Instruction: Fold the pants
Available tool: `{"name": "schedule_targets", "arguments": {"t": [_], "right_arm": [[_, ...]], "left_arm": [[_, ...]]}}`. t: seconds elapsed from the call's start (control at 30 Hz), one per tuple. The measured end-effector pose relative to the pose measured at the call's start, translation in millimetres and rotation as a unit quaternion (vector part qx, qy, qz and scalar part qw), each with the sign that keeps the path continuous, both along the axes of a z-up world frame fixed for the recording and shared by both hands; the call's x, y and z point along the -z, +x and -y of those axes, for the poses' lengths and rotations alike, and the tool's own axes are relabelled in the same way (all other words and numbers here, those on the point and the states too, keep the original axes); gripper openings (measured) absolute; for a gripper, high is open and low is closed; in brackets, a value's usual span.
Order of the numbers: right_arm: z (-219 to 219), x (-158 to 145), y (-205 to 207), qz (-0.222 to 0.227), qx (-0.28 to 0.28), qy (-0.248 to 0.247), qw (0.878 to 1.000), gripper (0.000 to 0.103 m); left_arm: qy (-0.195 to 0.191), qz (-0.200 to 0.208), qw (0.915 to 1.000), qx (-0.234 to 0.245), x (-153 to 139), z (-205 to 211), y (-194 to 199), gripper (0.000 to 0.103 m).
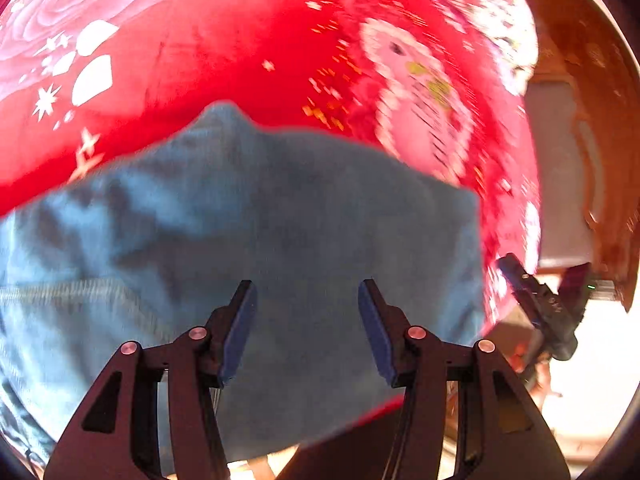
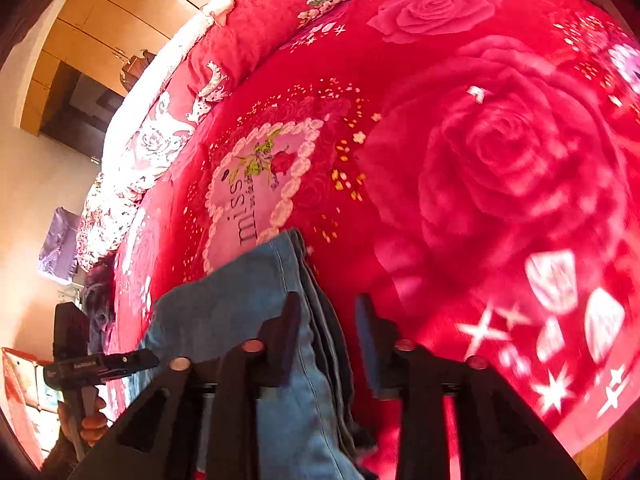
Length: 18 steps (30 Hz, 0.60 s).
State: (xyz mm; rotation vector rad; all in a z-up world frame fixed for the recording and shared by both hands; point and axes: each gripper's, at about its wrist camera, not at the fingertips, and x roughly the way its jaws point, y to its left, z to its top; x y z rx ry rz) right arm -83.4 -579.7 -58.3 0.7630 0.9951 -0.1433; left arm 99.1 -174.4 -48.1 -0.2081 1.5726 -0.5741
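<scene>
The blue denim pants [image 1: 280,216] lay folded in stacked layers on the red rose-print bed [image 2: 500,152]; the left gripper [image 1: 307,300] and right gripper [image 2: 328,312] hovered, jaws spread, empty.

A home bedroom. A bed fills both views, spread with a plush red blanket printed with large roses, white stars and a pink heart panel [image 2: 460,160]. Along the bed's far edge lies a red-and-white floral pillow or bolster [image 2: 168,120]. Beyond that edge stands a tall orange-brown wooden wardrobe with panelled doors [image 2: 100,16], and a carved brown wooden frame [image 1: 588,92] shows past the bed's right edge.
</scene>
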Motion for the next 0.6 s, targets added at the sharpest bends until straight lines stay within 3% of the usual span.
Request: {"name": "schedule_targets", "arguments": {"t": [0.07,0.17,0.2,0.23,0.27,0.33,0.47,0.6], "right_arm": [[-6.7,6.0,-31.3,-0.006,0.007,0.018,1.000,0.048],[-18.4,26.3,-60.9,0.000,0.018,0.072,0.997,0.048],[-24.2,32.4,-64.5,-0.001,0.018,0.080,0.997,0.042],[-32.3,37.3,-65.4,-0.011,0.009,0.069,0.998,0.015],[-41.0,34.4,-65.2,-0.013,-0.001,0.044,0.999,0.014],[-50.5,19.0,-71.8,0.015,0.002,-0.002,1.000,0.014],[-66.8,35.3,-69.3,-0.042,-0.003,-0.065,0.997,0.016],[-67.5,13.4,-78.4,-0.017,0.030,-0.049,0.998,0.025]], "left_arm": [[-0.018,-0.001,0.9998,0.011,-3.6,-6.6,-15.3,0.051],[-0.010,0.005,0.9997,0.020,5.7,-2.1,-30.5,0.051],[0.003,0.003,0.9998,0.019,12.3,1.7,-32.6,0.051],[0.012,-0.003,0.9998,0.018,19.0,3.3,-34.3,0.051],[0.016,-0.004,0.9997,0.018,23.2,4.4,-35.6,0.051],[0.019,0.009,0.9996,0.019,24.5,2.8,-38.8,0.051],[0.011,0.009,0.9999,0.008,19.6,-13.8,-42.1,0.051],[-0.013,0.033,0.9994,0.004,-12.4,-67.2,-52.2,0.051]]}}
